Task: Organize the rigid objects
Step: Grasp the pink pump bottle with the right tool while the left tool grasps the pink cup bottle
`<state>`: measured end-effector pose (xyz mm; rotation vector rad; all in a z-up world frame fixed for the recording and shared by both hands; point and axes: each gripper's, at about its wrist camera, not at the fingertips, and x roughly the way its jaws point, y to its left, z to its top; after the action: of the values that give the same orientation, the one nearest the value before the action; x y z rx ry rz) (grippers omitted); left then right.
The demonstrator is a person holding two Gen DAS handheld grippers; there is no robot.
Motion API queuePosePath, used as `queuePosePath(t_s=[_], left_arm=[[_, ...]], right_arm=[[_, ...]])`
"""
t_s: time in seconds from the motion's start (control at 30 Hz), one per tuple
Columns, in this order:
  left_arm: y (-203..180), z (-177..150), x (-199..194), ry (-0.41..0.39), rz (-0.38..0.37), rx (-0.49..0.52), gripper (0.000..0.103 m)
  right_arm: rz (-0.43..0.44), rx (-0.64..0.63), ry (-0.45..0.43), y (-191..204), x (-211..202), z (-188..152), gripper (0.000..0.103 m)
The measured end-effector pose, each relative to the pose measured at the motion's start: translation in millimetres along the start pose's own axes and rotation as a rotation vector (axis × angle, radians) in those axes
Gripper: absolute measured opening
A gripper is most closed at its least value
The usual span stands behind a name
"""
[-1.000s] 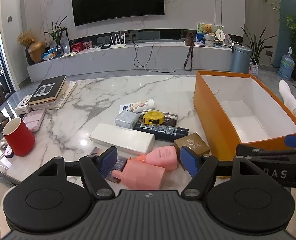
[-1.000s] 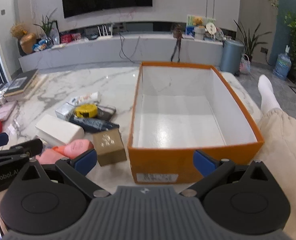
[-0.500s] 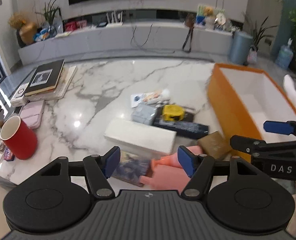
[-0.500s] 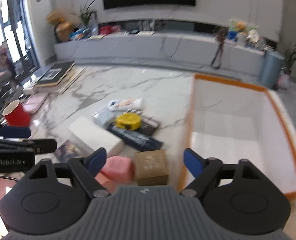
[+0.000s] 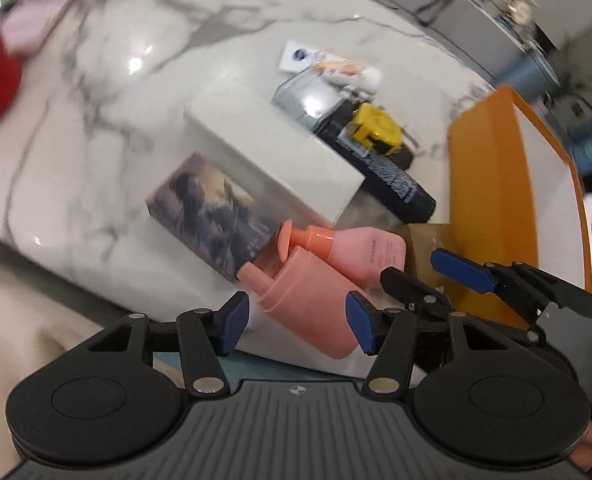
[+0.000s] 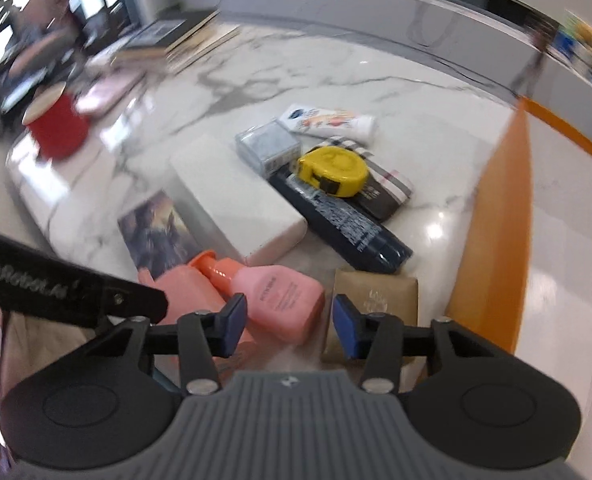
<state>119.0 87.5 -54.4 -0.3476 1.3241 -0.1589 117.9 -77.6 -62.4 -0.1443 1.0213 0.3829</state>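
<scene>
My left gripper is open, its jaws on either side of the near pink bottle at the table's front edge. My right gripper is open above the second pink bottle and the brown box; it also shows in the left wrist view. Behind lie a picture box, a long white box, a dark tube, a yellow tape measure, a silver box and a white tube. The orange box stands on the right.
A red cup stands at the left on the marble table. Books and a pink case lie at the far left. The left gripper's arm crosses the right wrist view low on the left.
Both grippers have tilted down and come closer to the pink bottles. The right gripper has swung left from the orange box to above the second pink bottle and brown box.
</scene>
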Motion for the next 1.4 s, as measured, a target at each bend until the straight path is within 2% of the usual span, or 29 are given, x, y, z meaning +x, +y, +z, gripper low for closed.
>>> queuePosePath(t_s=[0.17, 0.37, 0.43, 0.7, 0.9, 0.97, 1.1, 1.2, 1.3, 1.4], left_arm=[[2.5, 3.6, 16.6, 0.054, -0.031, -0.125, 0.067], [1.4, 9.9, 29.7, 0.047, 0.002, -0.176, 0.072], [0.1, 11.7, 33.5, 0.053, 0.022, -0.174, 0.074], [-3.4, 16.4, 46.3, 0.093, 0.062, -0.075, 0.070], [-6.3, 22.3, 42.8, 0.098, 0.116, 0.071, 0.067], [-5.1, 21.1, 43.7, 0.110, 0.128, 0.096, 0.067], [-2.3, 20.3, 47.0, 0.123, 0.133, 0.094, 0.069], [-0.5, 20.4, 52.7, 0.137, 0.135, 0.088, 0.069], [3.1, 22.8, 54.9, 0.142, 0.129, 0.081, 0.064], [6.5, 22.0, 50.5, 0.131, 0.127, 0.092, 0.064]], right_arm=[[0.028, -0.225, 0.069, 3.4, 13.9, 8.1, 0.048], [0.087, -0.411, 0.100, 7.2, 29.1, 15.0, 0.048], [0.090, -0.446, 0.108, 9.4, 33.3, 15.8, 0.052], [0.108, -0.438, 0.143, 8.7, 47.0, 19.8, 0.055], [0.154, -0.238, 0.221, -0.3, 41.1, 18.1, 0.052], [0.169, -0.207, 0.243, 0.9, 42.0, 14.1, 0.051], [0.151, -0.300, 0.215, 13.2, 45.9, 9.4, 0.052], [0.146, -0.370, 0.191, 22.3, 47.9, 11.3, 0.059], [0.124, -0.458, 0.180, 31.9, 53.1, 13.0, 0.059], [0.147, -0.488, 0.183, 35.8, 59.5, 15.3, 0.054]])
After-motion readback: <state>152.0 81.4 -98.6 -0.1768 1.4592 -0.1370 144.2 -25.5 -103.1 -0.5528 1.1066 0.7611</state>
